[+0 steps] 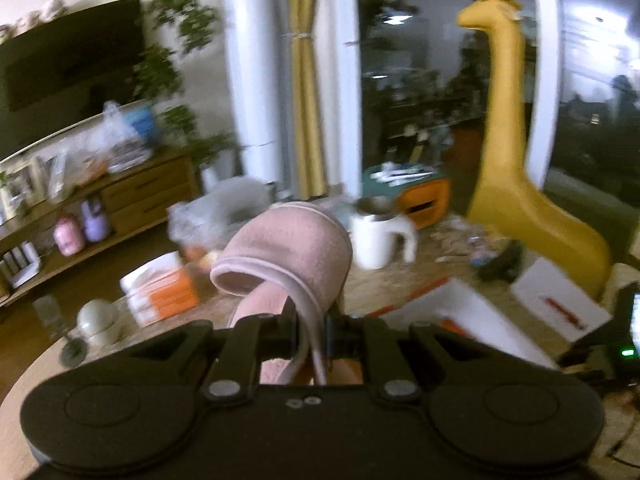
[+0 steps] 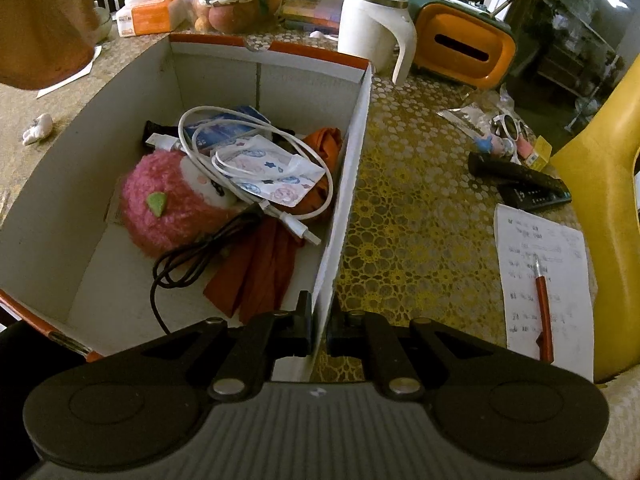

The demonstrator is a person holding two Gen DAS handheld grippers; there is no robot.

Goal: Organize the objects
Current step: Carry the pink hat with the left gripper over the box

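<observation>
Pink fleece hat (image 1: 286, 252) hangs from the left tongs (image 1: 314, 336), which are clamped on its trimmed edge so that the soft crown bulges forward and up, clear of the table (image 1: 404, 280). The left wrist view is blurred. Past the hat stand a white mug (image 1: 378, 236) with a metal rim, an orange tissue holder (image 1: 426, 200) behind it, and a tall yellow giraffe figure (image 1: 504, 152) at the right. To the left of the hat lie an orange and white pack of tissues (image 1: 160, 292) and a small pale bowl (image 1: 98, 318).

The right tongs (image 2: 320, 334) are pressed together on the right-hand wall of a white cardboard box (image 2: 348, 184) with an orange rim, one finger inside and one outside. Inside the box lie a pink fuzzy toy (image 2: 172, 204), a coiled white cable (image 2: 256, 152), a black cable (image 2: 192, 256), a printed plastic pouch (image 2: 276, 172) and orange cloth (image 2: 260, 276). The box stands on the table, which is covered with a yellow lace-patterned cloth (image 2: 420, 208).

To the right of the box, a sheet of paper (image 2: 540, 276) carries a red pen (image 2: 544, 304). Beyond it rest a black remote (image 2: 520, 180) and white-framed sunglasses (image 2: 510, 126). The mug stands just behind the far right corner of the box, with the tissue holder beside it. A bag of fruit (image 2: 232, 4) sits behind the box, near the pack of tissues.
</observation>
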